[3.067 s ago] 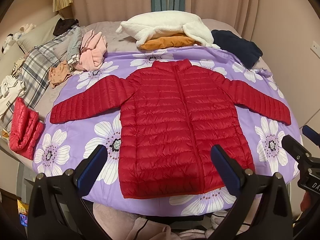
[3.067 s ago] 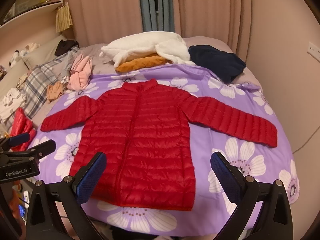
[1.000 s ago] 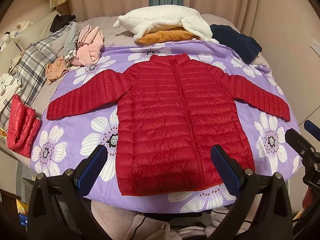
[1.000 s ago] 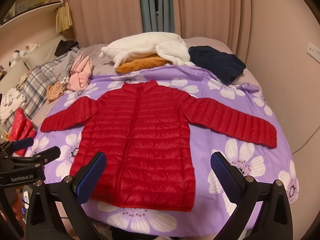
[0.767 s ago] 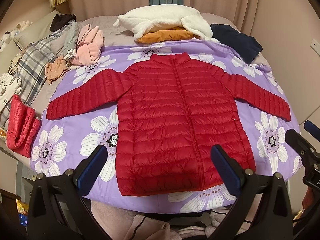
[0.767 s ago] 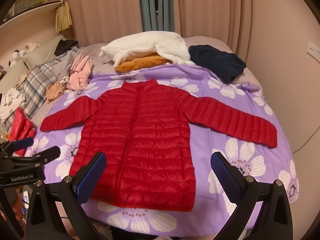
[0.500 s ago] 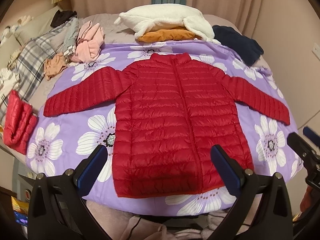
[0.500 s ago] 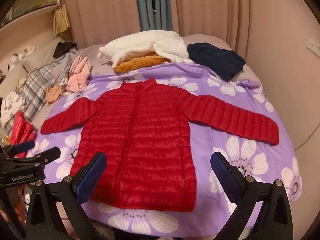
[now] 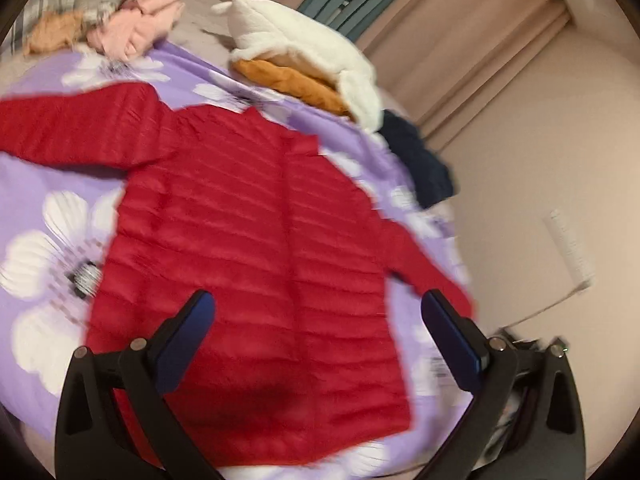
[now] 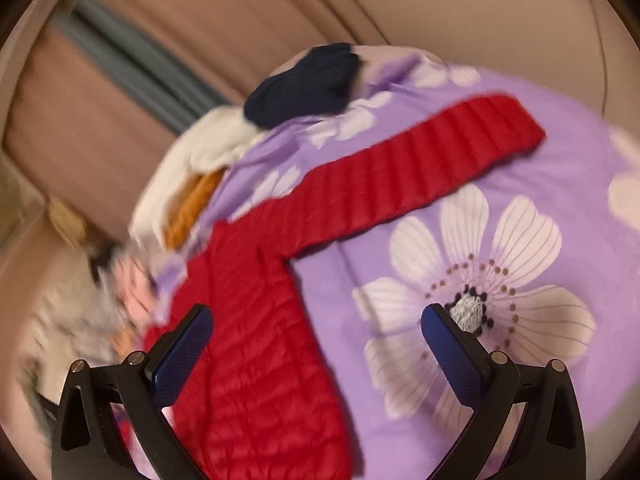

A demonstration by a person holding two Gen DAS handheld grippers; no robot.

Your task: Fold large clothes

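Observation:
A red quilted puffer jacket (image 9: pixel 256 248) lies flat, front up, sleeves spread, on a purple sheet with white flowers (image 9: pixel 36 184). My left gripper (image 9: pixel 316 312) is open and empty above the jacket's lower body. In the right wrist view the jacket's right sleeve (image 10: pixel 416 176) stretches up to the right and its side edge (image 10: pixel 256 340) runs down the left. My right gripper (image 10: pixel 316 316) is open and empty, over the sheet (image 10: pixel 560 360) just beside the jacket's right side, below the armpit. Both views are tilted and motion-blurred.
A white fleece (image 9: pixel 304 44) on an orange garment (image 9: pixel 292 80), a navy garment (image 9: pixel 420 164) and pink clothes (image 9: pixel 136 28) lie at the far side of the bed. The beige wall (image 9: pixel 540 140) with a socket is close on the right. Curtains (image 10: pixel 120 80) hang behind.
Both grippers have dropped closer to the bed and swung right. The left view now tilts over the jacket's body; the right view has closed in on the right sleeve and side. The jacket has not moved.

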